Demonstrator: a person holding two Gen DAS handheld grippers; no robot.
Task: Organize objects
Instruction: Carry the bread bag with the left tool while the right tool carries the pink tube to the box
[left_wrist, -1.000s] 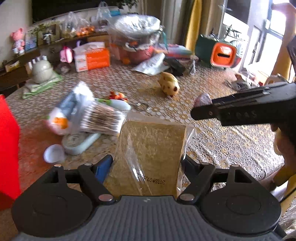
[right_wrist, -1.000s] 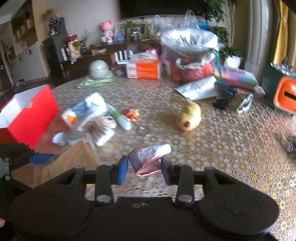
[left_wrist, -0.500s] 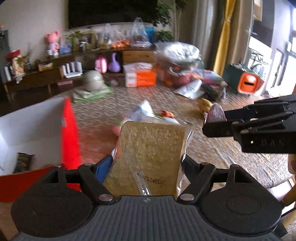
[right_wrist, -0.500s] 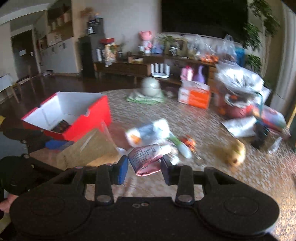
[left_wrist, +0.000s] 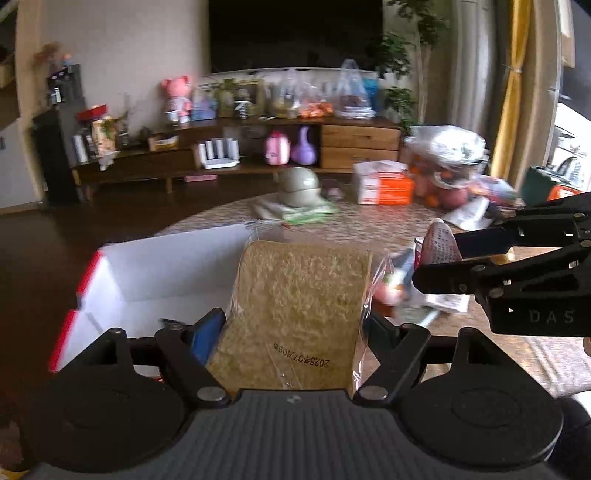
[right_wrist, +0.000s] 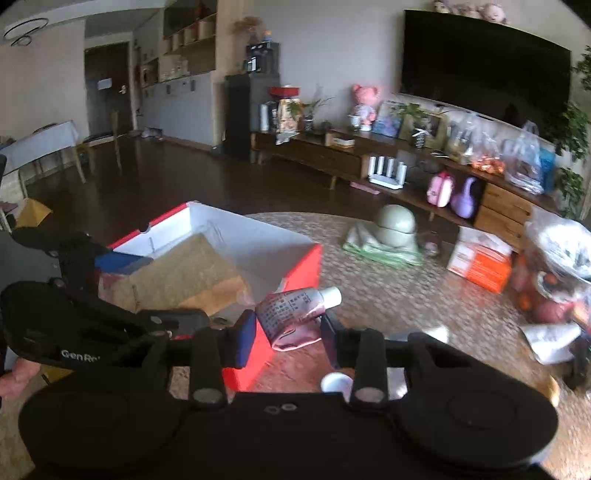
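Note:
My left gripper is shut on a clear-wrapped tan block packet with a printed date. The packet hangs over the open red box with a white inside. In the right wrist view the same packet sits above the red box, held by the left gripper. My right gripper is shut on a pink squeeze tube with a white cap, just right of the box's near corner. From the left wrist view that tube shows at the right gripper's tips.
A round table with a patterned cloth carries an orange-and-white carton, a green dome on a cloth, a bagged pile at the right and a small white cap. Beyond are dark floor and a long low sideboard.
Both grippers have swung left from the cluttered table middle to the red box, carrying the packet and the tube. The packet now hangs over the box opening.

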